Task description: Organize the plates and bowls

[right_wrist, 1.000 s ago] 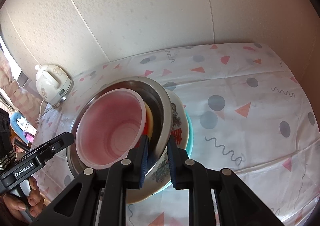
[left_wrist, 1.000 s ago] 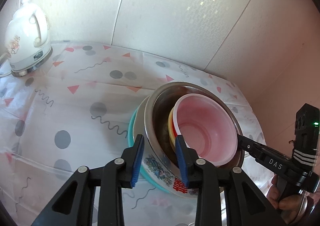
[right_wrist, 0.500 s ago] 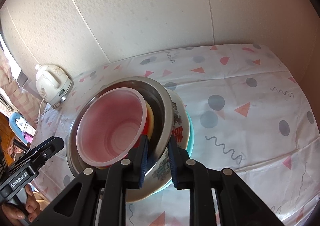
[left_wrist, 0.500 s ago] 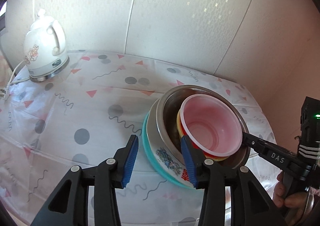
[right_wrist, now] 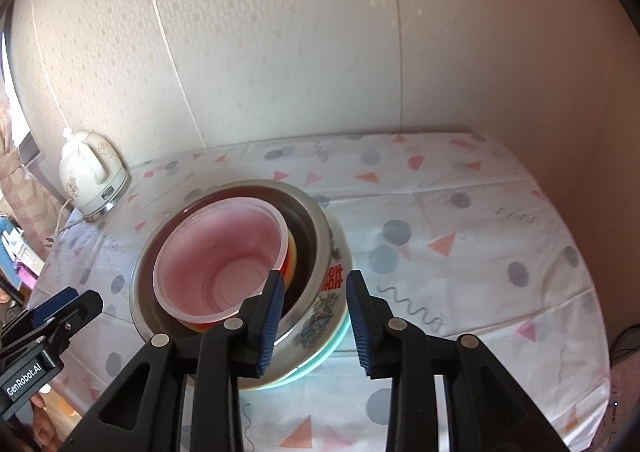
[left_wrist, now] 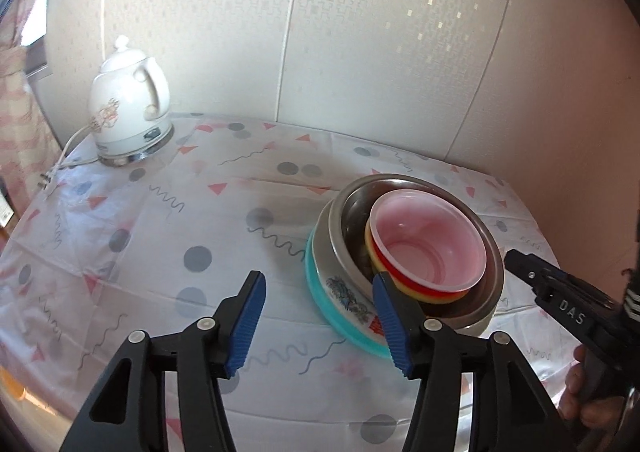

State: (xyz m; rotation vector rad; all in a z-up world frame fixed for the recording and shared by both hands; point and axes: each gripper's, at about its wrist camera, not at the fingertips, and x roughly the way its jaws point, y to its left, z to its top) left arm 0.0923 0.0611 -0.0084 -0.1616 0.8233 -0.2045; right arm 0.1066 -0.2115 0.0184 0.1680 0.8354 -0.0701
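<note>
Stack of dishes found nested at 3 o'clock on the surface (left_wrist: pixel 168 236): teal plate (left_wrist: pixel 320 292) at the bottom, patterned bowl (right_wrist: pixel 320 312) on it, steel bowl (left_wrist: pixel 490 252) inside that, then a yellow and red pair, with the pink cup-shaped bowl (left_wrist: pixel 428 248) uppermost. Stack judged complete and standing level; no loose dishes visible elsewhere.

Left tool (left_wrist: pixel 320 316) released, jaws wide apart, holding nothing. Stack at roughly 1 o'clock from it, right blue pad overlapping the near rim in view; contact not confirmed. Right tool (right_wrist: pixel 314 312) likewise released and empty, jaws straddling the near rim of the patterned bowl, left pad over the steel bowl's interior, right pad outside the plate edge. Touching or merely above: cannot tell.

Step in hand judged as withdrawal after stacking. Recommended: lift both tools straight up and back, jaws kept spread, clearing the rims before any sideways travel. Avoid dragging a pad across the steel rim; nested bowls sit loosely and may shift or tilt. Avoid nudging the light pink bowl, likely to tip easily.

White kettle (left_wrist: pixel 128 112) at 10 o'clock on the surface, well apart from the stack, cord trailing off the left edge. Not in the path.
</note>
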